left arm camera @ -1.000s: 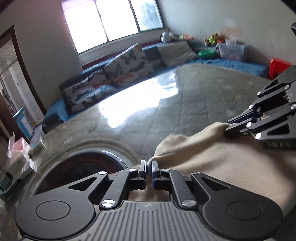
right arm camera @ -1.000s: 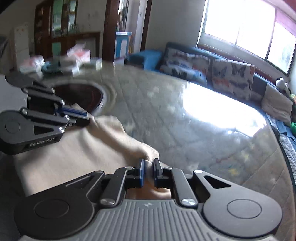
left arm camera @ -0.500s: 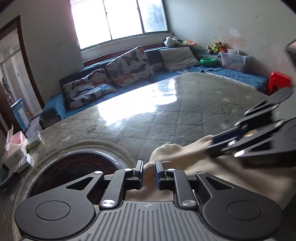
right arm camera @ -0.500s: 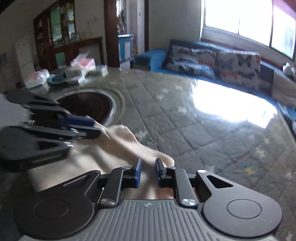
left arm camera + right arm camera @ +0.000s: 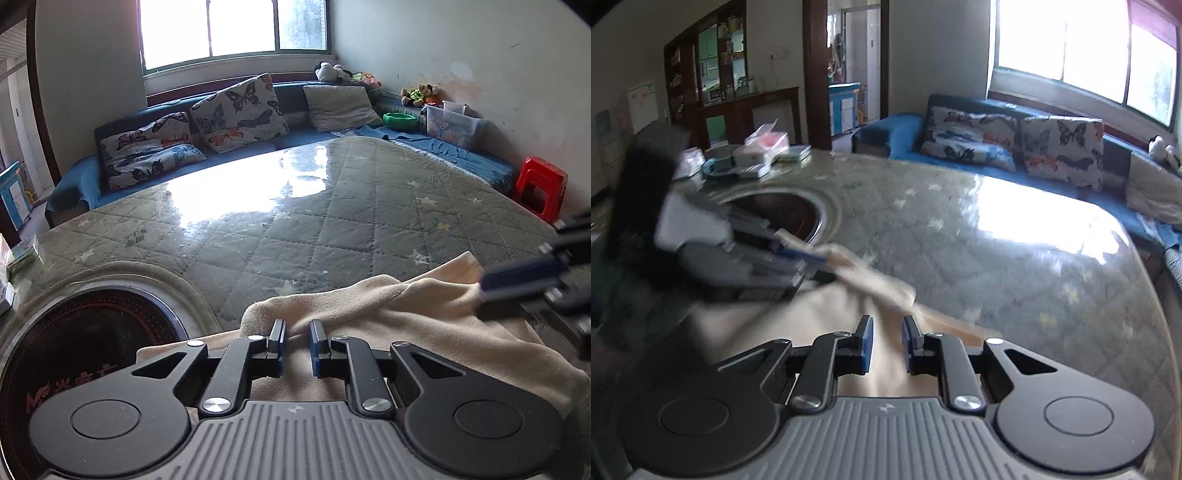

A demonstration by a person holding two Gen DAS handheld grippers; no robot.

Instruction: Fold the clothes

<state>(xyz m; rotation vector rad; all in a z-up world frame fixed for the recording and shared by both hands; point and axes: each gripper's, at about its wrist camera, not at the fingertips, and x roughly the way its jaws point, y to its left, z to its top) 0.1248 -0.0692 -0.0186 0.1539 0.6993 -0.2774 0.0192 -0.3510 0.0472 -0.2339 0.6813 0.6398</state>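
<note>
Lying rumpled near the front edge of a quilted, glass-topped table (image 5: 332,206), a cream fleece garment (image 5: 424,317) was seen with a raised fold along its far side. The left gripper (image 5: 297,341) was held low over the garment's near-left part, its blue-padded jaws a narrow gap apart after having just been opening; cloth showed in the gap, but the pads were not seen pressing it. The right gripper (image 5: 888,341) was held likewise over the garment's right part, jaws slightly apart and just opened, cloth beneath them unclamped. A round dark cooktop (image 5: 85,354) was set into the table to the garment's left. Beyond the table, butterfly-print cushions (image 5: 236,110) were propped on a blue sofa (image 5: 74,181) under a bright window (image 5: 236,29), and a red stool (image 5: 541,190) was seen by the wall.
</note>
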